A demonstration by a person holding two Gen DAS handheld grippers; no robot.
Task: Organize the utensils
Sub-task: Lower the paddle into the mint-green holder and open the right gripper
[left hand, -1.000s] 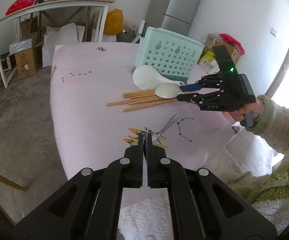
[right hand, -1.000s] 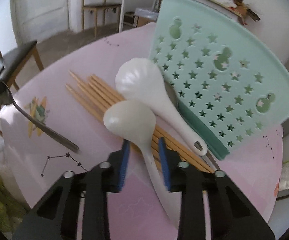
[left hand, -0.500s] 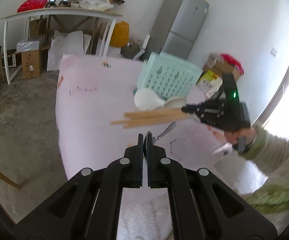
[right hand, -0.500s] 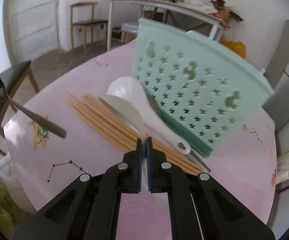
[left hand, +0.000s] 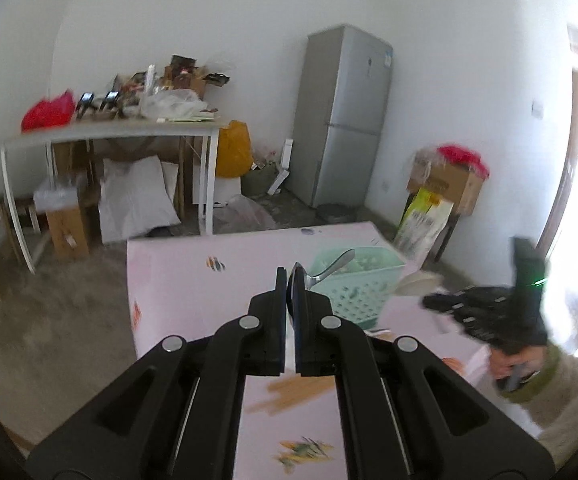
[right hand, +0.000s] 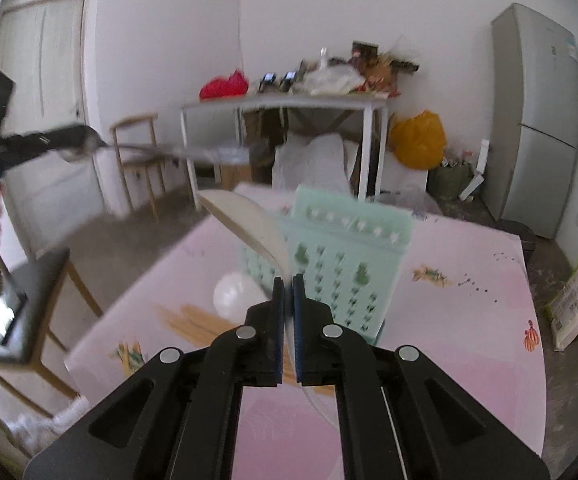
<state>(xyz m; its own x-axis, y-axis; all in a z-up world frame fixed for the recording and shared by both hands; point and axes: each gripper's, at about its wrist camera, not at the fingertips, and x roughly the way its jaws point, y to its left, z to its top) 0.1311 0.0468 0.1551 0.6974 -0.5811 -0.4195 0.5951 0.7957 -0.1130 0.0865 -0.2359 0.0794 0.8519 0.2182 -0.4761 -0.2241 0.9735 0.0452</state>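
Holding a metal spoon [left hand: 331, 269] aloft, left gripper [left hand: 287, 280] clamped on its bowl. Right gripper [right hand: 287, 286] clamped on white spoon [right hand: 249, 224], raised above pink bench [right hand: 469, 280]. Green basket [right hand: 349, 256], chopsticks [right hand: 193, 322], second white spoon [right hand: 233, 294] on bench.

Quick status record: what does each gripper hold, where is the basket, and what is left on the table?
left gripper: shut on metal spoon, lifted off the table
right gripper: shut on white spoon, lifted
basket: mint green, upright on the pink table
left on table: second white spoon, chopsticks
in basket: cannot tell
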